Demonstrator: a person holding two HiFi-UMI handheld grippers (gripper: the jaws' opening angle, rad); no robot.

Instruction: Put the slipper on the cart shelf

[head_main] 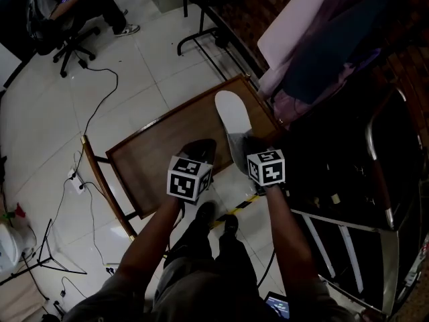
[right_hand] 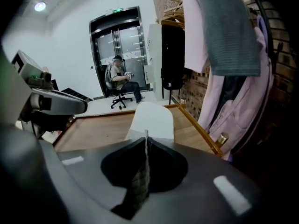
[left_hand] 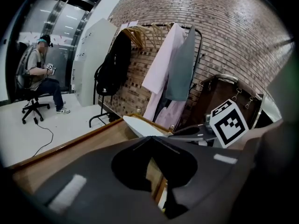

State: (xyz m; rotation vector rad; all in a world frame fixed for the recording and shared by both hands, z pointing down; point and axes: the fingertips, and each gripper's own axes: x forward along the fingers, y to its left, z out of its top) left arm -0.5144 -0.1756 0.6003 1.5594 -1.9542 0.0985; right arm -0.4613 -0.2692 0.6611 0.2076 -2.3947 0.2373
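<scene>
Up close, the right gripper (right_hand: 146, 136) has its jaws pinched together on the near end of the white slipper (right_hand: 152, 120), with a thin edge of it caught between the pads. The left gripper (left_hand: 150, 141) sits just beside it, jaws together at the tips with nothing in them. The slipper stretches away over the wooden cart shelf (head_main: 161, 149), its far end toward the shelf's far right corner; whether it rests on the wood I can't tell. Beyond hang pink and grey garments (head_main: 322, 39). Far across the white floor (head_main: 53, 113), a person (head_main: 67, 5) sits on an office chair.
</scene>
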